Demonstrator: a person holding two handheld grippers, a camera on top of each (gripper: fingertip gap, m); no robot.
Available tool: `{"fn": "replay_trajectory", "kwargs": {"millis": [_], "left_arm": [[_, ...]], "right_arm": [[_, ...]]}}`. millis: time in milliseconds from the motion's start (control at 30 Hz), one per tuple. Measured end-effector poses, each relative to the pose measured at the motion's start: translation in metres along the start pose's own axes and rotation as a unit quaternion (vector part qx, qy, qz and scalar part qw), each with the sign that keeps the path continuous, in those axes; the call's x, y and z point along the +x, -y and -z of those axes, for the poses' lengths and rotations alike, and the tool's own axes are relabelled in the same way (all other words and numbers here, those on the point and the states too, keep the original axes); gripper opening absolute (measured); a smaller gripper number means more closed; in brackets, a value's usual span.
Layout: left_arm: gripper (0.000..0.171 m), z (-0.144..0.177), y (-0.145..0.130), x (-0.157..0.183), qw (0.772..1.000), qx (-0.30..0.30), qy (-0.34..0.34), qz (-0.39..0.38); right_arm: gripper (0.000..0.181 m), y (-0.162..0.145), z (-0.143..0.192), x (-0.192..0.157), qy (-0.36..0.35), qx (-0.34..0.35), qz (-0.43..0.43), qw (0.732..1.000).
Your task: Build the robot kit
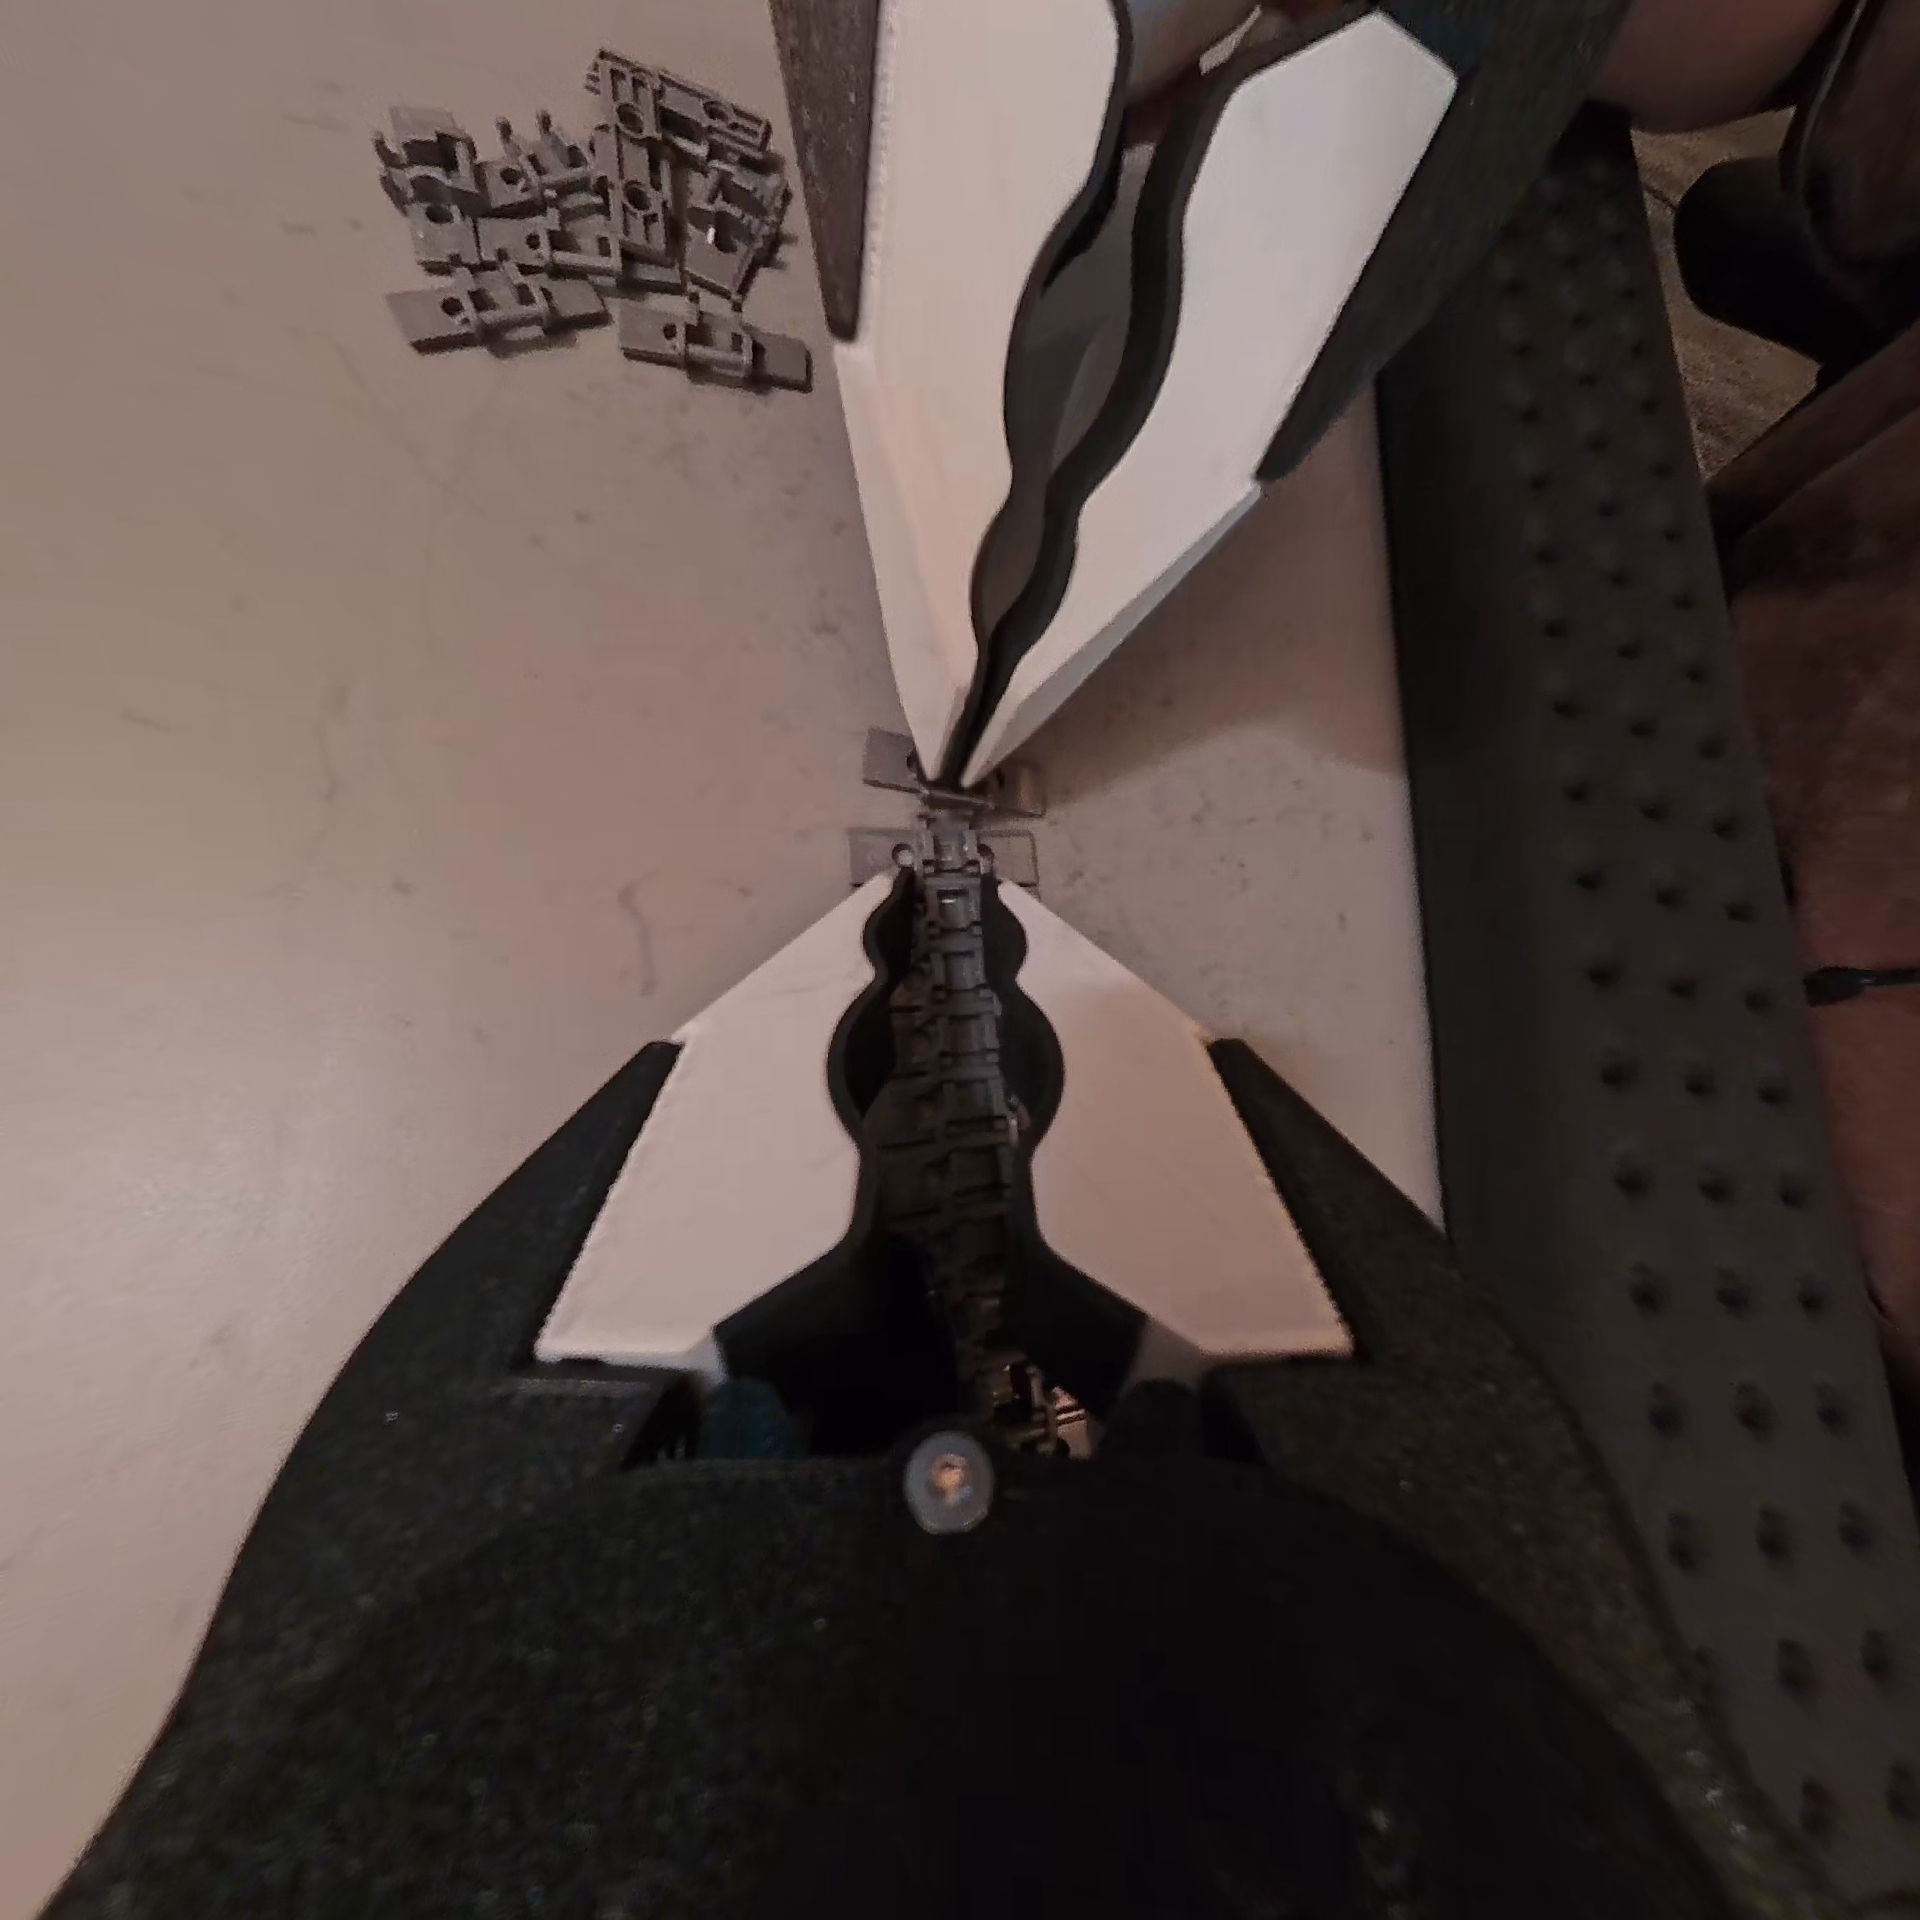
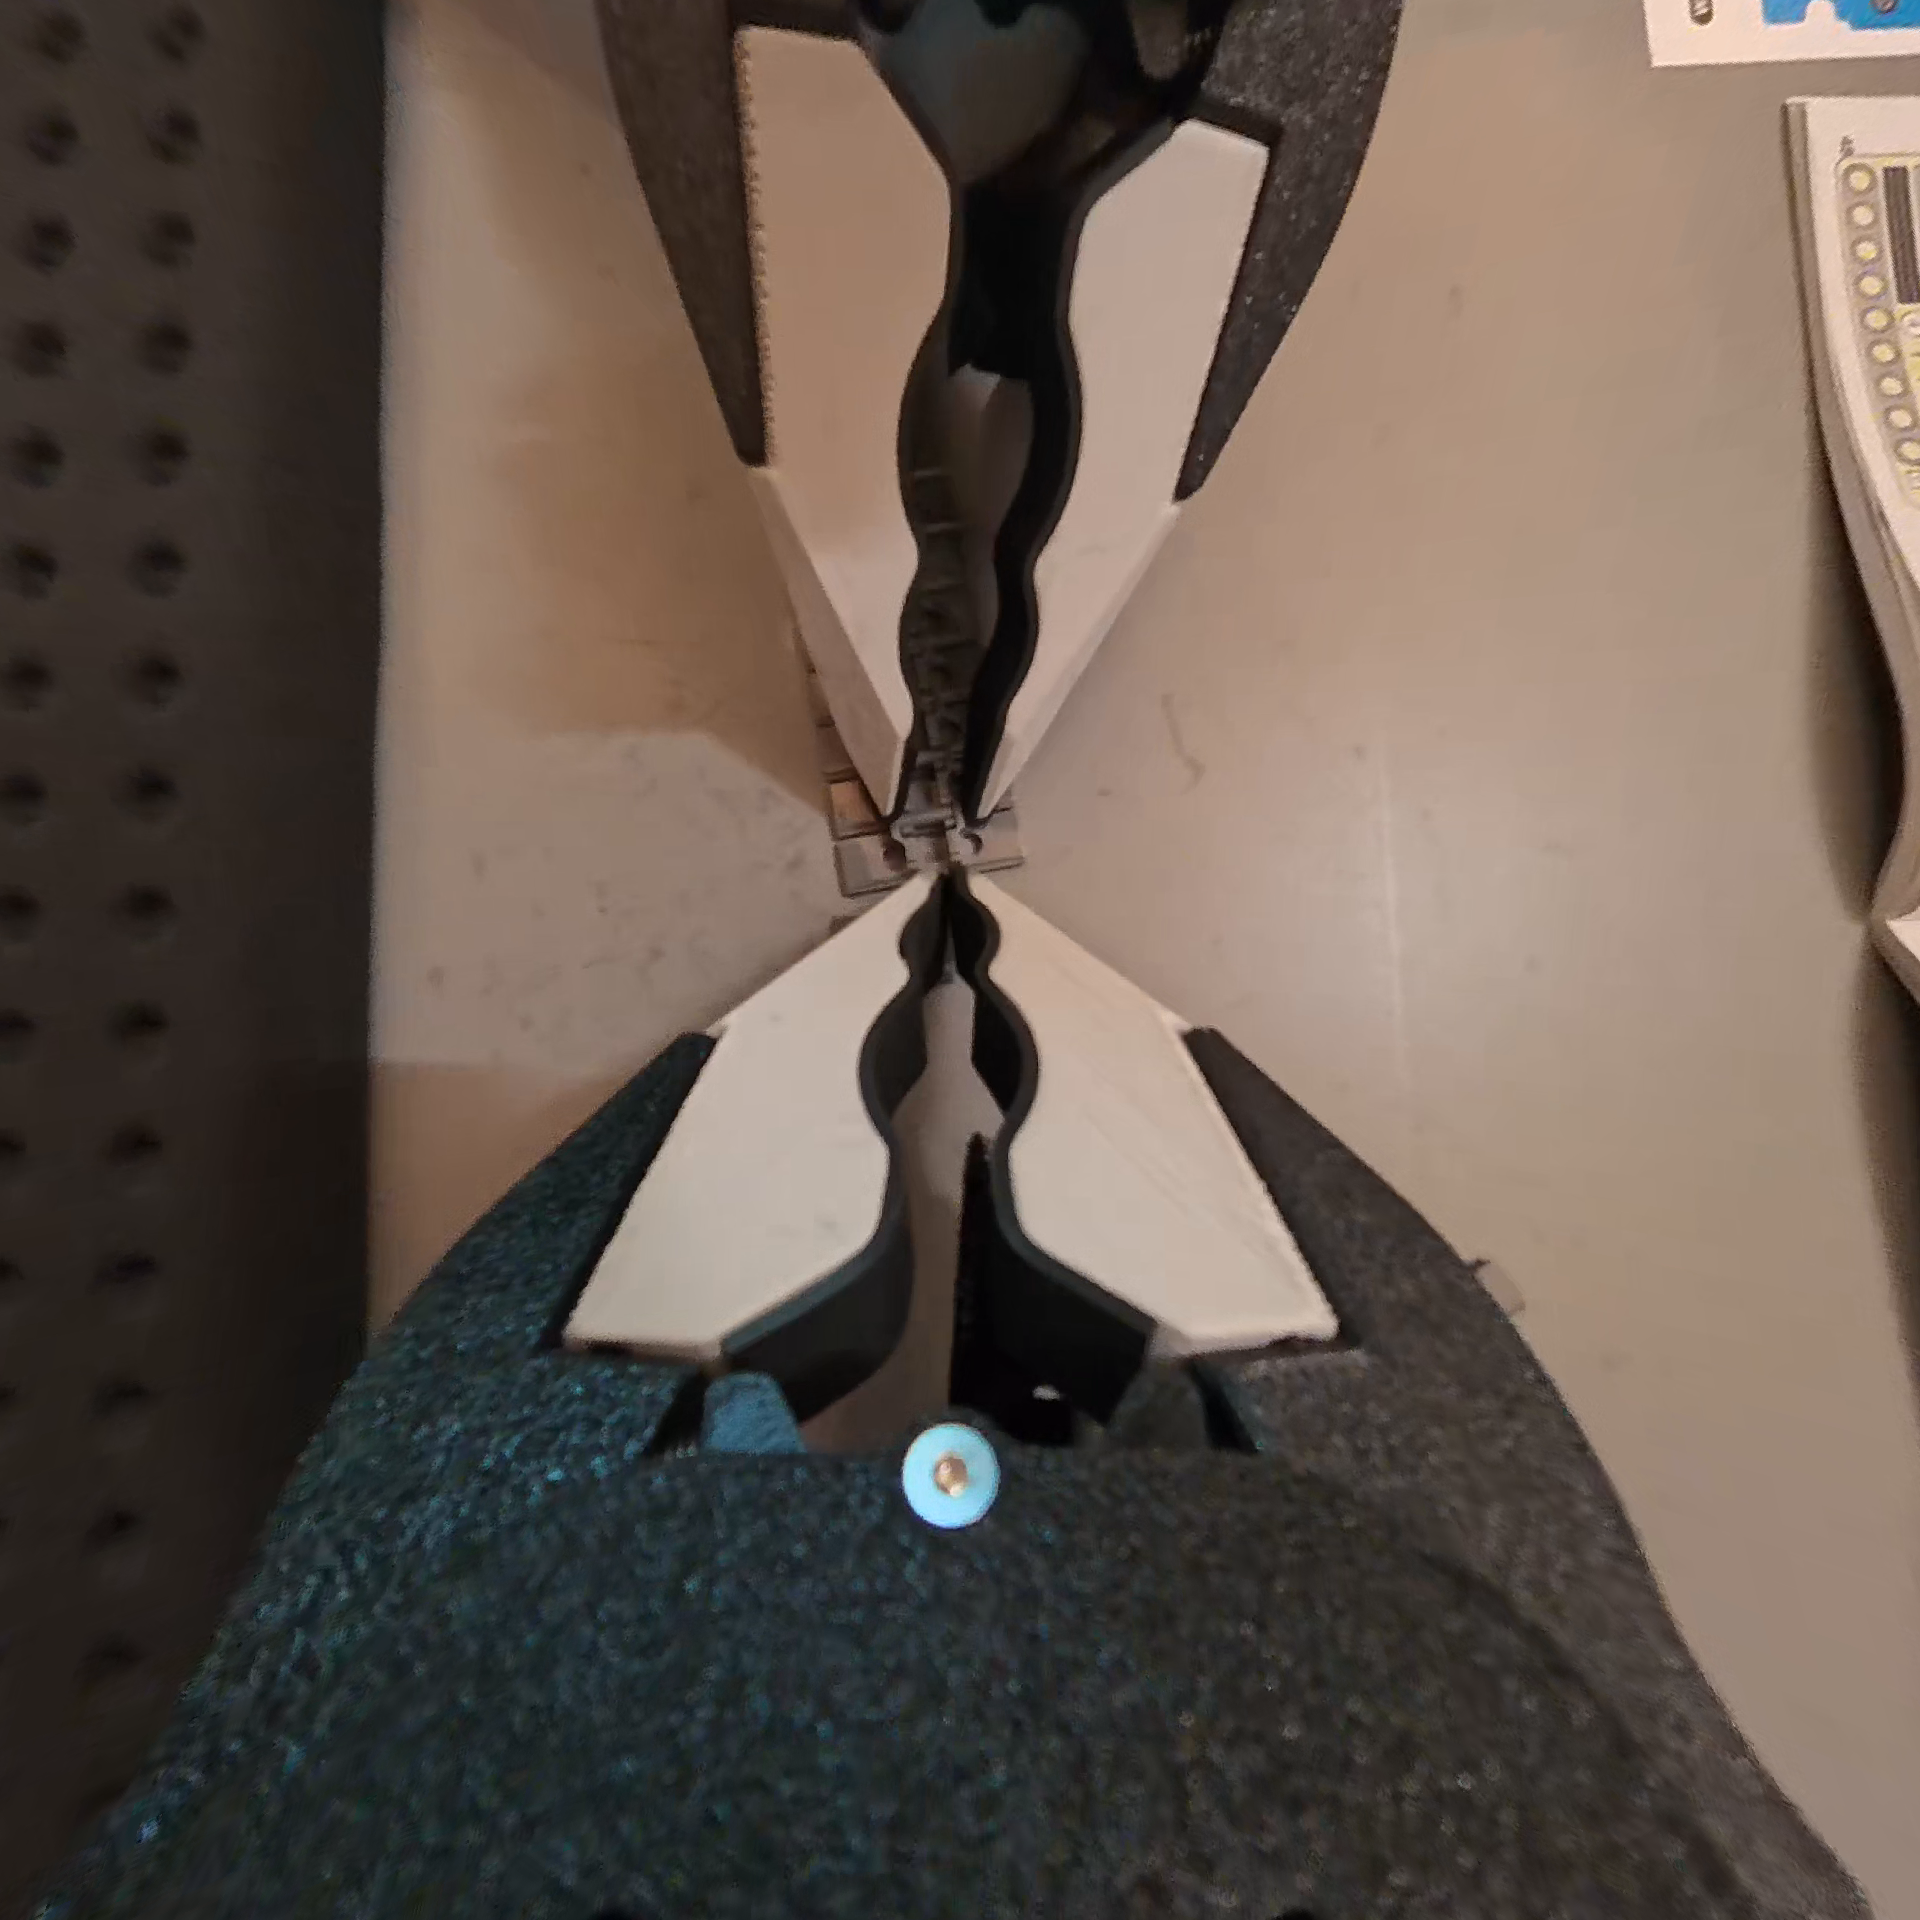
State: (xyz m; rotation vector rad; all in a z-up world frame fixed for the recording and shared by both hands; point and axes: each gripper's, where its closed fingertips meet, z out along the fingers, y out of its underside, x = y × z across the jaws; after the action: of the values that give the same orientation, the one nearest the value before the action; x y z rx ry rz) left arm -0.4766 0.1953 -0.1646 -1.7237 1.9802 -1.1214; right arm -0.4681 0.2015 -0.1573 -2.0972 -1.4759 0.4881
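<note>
Two grippers meet tip to tip over a chain of small grey links.

Low in the left wrist view, the left gripper (image 1: pixel 943 883) is closed on a grey link chain (image 1: pixel 951 1060) that runs back between its fingers toward the camera; the chain looks light, each link hard plastic, the run hinged and floppy, so it wants holding close to the joint being worked; at mid-frame its front link, with side tabs, lies on the pale table (image 1: pixel 312 831); just beyond, the right gripper (image 1: pixel 940 774) comes down from the upper part of the frame, pinched on a single link (image 1: pixel 951 795), small, stiff and probably easy to drop; a pile of loose links (image 1: pixel 592 208) sits in the upper left, well apart; a dark perforated board (image 1: pixel 1621 935) runs down the right edge.
</note>
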Motion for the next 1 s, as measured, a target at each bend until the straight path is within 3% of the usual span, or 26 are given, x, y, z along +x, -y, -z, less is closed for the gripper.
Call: {"fn": "replay_trajectory", "kwargs": {"millis": [133, 300, 533, 800, 1000], "left_arm": [[0.012, 0.0, 0.0, 0.0, 1.0, 0.001, -0.003, 0.001], [0.012, 0.0, 0.0, 0.0, 1.0, 0.005, -0.01, 0.005], [0.012, 0.0, 0.0, 0.001, 1.0, 0.005, -0.012, 0.0], [0.012, 0.001, 0.0, 0.002, 1.0, 0.006, -0.019, 0.002], [0.012, 0.001, 0.0, 0.002, 1.0, 0.006, -0.021, 0.004]], "right_arm": [[0.0, -0.007, 0.013, 0.001, 0.003, -0.008, -0.002, 1.0], [0.033, -0.014, 0.009, -0.003, 0.003, -0.01, 0.004, 1.0], [0.011, -0.014, -0.003, -0.005, 0.018, 0.001, 0.001, 1.0], [0.011, -0.003, -0.002, -0.005, 0.038, 0.029, 0.007, 0.999], [0.011, -0.008, 0.0, -0.003, 0.031, -0.001, 0.015, 0.999]]}}
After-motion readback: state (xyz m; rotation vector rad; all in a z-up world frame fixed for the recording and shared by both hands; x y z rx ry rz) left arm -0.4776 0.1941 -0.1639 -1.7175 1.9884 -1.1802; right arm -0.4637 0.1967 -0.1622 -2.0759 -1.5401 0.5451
